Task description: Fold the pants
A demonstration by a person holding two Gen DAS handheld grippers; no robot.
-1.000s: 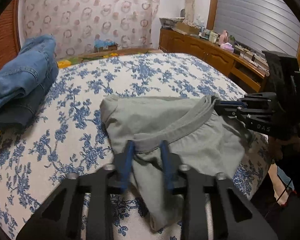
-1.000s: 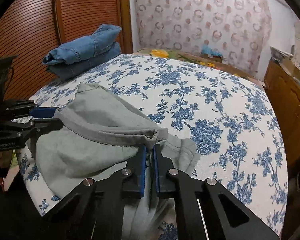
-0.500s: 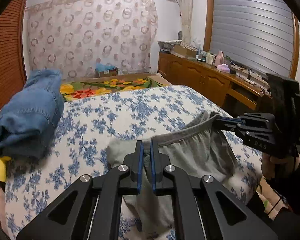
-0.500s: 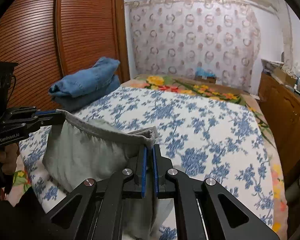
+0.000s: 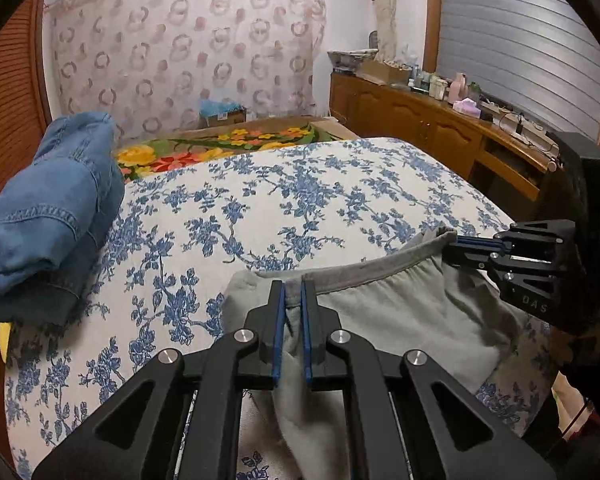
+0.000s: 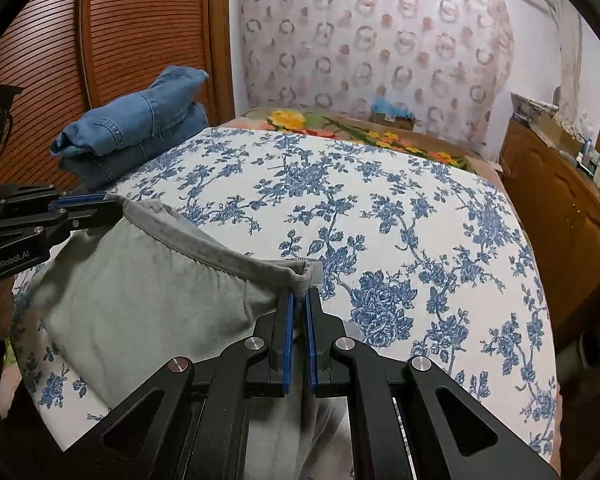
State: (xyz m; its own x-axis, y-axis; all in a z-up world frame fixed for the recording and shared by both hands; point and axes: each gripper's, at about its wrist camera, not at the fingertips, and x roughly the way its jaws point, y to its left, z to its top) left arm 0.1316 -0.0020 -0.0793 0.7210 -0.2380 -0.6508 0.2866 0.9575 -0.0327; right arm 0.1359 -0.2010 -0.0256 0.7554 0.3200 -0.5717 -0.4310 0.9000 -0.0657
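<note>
Light grey pants hang by their darker grey waistband at the near edge of the bed. My left gripper is shut on one end of the waistband. At the other end, my right gripper is shut on the band too. The band stretches between the two, lifted off the bedspread. The legs drop below the grippers and out of sight.
The bed carries a white bedspread with blue flowers. Folded blue jeans are stacked at its far left by a slatted wooden wardrobe. A cluttered wooden dresser runs along the right.
My left gripper has closed on the waistband. Both grippers have lifted the band off the bedspread and stretched it between them.
</note>
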